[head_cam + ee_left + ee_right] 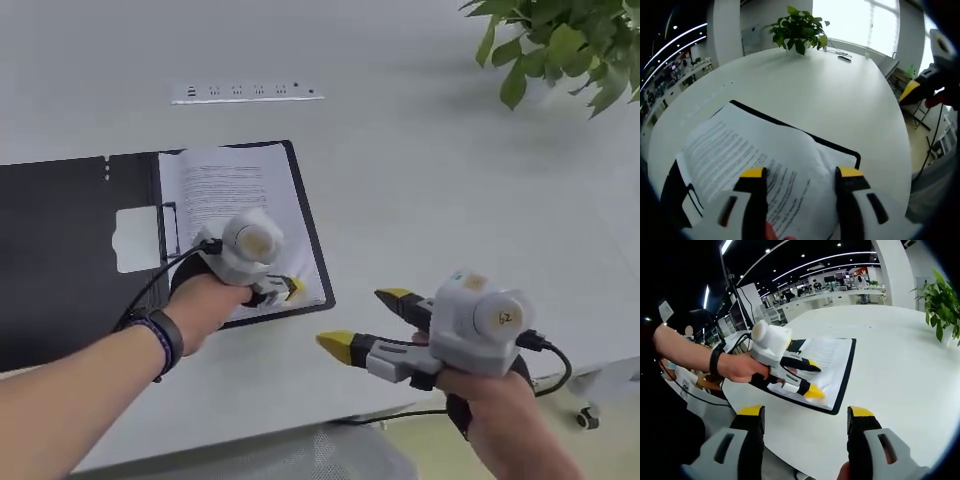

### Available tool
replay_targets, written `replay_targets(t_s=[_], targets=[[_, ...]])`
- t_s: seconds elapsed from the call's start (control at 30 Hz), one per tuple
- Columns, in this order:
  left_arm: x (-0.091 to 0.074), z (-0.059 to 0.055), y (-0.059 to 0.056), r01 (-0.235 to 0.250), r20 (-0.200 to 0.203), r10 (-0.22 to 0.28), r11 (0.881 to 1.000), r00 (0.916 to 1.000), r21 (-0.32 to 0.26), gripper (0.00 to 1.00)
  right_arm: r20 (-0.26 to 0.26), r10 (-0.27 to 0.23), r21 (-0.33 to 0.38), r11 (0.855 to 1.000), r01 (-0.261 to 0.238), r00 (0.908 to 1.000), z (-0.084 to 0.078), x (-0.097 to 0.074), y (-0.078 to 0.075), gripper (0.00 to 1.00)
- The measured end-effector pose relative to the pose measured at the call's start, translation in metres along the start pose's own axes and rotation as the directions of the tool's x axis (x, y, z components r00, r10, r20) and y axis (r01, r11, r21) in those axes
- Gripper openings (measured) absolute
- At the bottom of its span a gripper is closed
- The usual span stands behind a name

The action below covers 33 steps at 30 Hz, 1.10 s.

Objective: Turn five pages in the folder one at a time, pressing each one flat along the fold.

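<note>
My left gripper (802,175) is over the page (235,185) in the open folder (60,260), jaws apart. My right gripper (365,320) hangs at four o'clock from the folder, jaws apart, empty.

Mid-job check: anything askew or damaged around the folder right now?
The top page humps up just ahead of the left tool, near the outer corner of the folder, rather than lying flat. No tear or spill shows.
</note>
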<state>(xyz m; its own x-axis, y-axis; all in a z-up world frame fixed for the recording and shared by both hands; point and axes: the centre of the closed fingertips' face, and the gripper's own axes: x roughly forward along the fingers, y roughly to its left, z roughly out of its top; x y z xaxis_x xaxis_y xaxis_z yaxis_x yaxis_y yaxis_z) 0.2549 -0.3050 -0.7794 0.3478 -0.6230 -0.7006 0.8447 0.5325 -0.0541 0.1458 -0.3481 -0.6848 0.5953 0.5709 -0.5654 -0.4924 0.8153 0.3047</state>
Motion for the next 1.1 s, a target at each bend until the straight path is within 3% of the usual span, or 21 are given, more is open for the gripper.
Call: replay_targets(t_s=[0.43,0.7,1.1], targets=[[0.003,0.0,0.001,0.007,-0.001,-0.007,1.0,1.0,0.007,0.54,0.021,0.034,-0.002,0.999,-0.034,0.9992,0.021,0.029,-0.012,0.6],[0.004,0.0,0.001,0.007,0.002,-0.007,1.0,1.0,0.01,0.54,0.051,0.055,0.046,0.997,-0.057,0.9972,0.036,0.052,-0.026,0.56],[0.004,0.001,0.001,0.004,0.006,-0.004,1.0,1.0,0.009,0.54,0.067,0.066,0.128,0.989,-0.074,0.9956,0.04,0.079,-0.044,0.47]])
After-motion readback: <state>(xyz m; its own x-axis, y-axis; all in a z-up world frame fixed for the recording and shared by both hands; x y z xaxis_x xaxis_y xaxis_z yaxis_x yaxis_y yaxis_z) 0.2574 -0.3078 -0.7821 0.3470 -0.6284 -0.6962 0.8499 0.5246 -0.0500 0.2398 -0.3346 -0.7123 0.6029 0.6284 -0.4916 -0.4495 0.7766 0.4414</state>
